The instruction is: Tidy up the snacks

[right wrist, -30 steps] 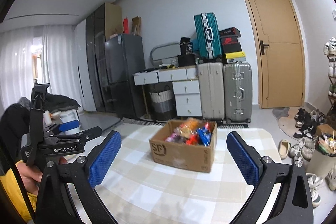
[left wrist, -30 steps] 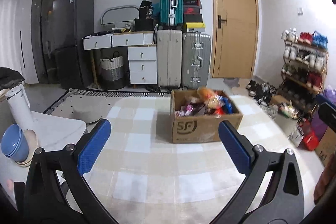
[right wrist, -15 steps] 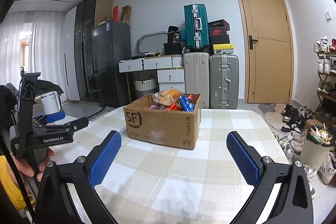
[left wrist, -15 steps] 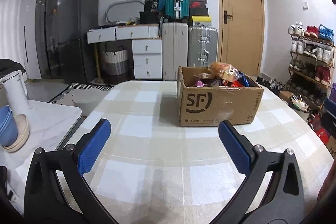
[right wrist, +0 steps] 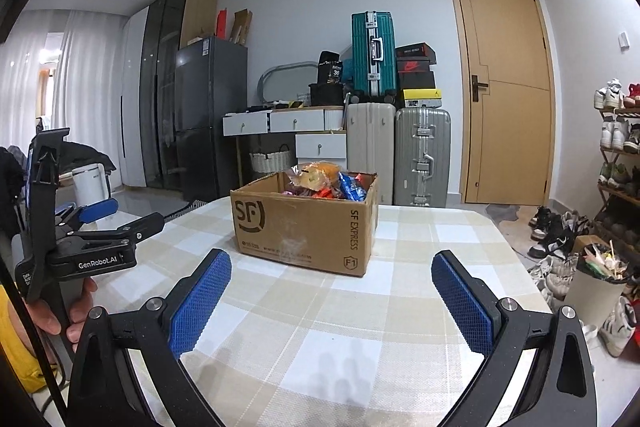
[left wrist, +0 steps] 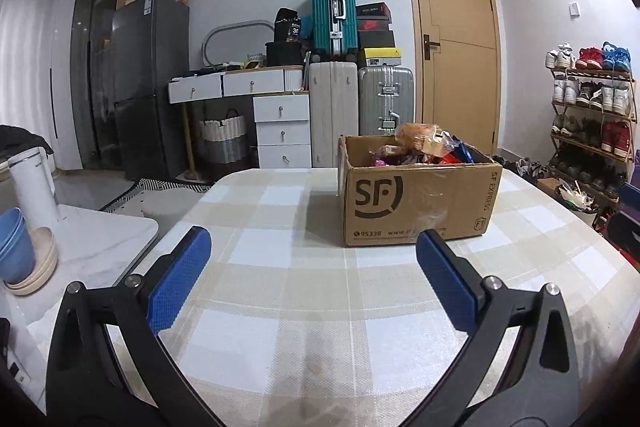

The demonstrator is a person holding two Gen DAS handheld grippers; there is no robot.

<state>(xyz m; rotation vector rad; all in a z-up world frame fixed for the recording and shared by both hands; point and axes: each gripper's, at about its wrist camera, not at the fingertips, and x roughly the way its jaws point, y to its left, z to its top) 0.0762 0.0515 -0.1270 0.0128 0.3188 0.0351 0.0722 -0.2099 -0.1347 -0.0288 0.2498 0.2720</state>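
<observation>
Snacks (left wrist: 420,149) sit heaped in an open cardboard box (left wrist: 416,203) on a table (left wrist: 320,307) covered with a checked cloth. A clear bag of bread tops the pile, with blue, red and purple packets packed around it. No loose packet shows on the cloth around the box.

Left gripper (left wrist: 312,271) hovers low over the near part of the table, jaws spread wide with nothing between them, and the box stands a little right of its line. Right gripper (right wrist: 330,297) is likewise spread wide and holds nothing, aimed just right of the box. In the right wrist view a hand (right wrist: 52,311) grips the left tool's handle at the left edge.

As a judgement, the scene fits two stages: snacks waiting in the box to be taken out and sorted, or snacks already gathered into the box as the tidy result. The pictures do not settle which. Both tools are well short of the box, so any work on the pile would call for closing that gap and coming in over the rim from above. The crinkly bags look soft, so a gentle squeeze would suit them.
</observation>
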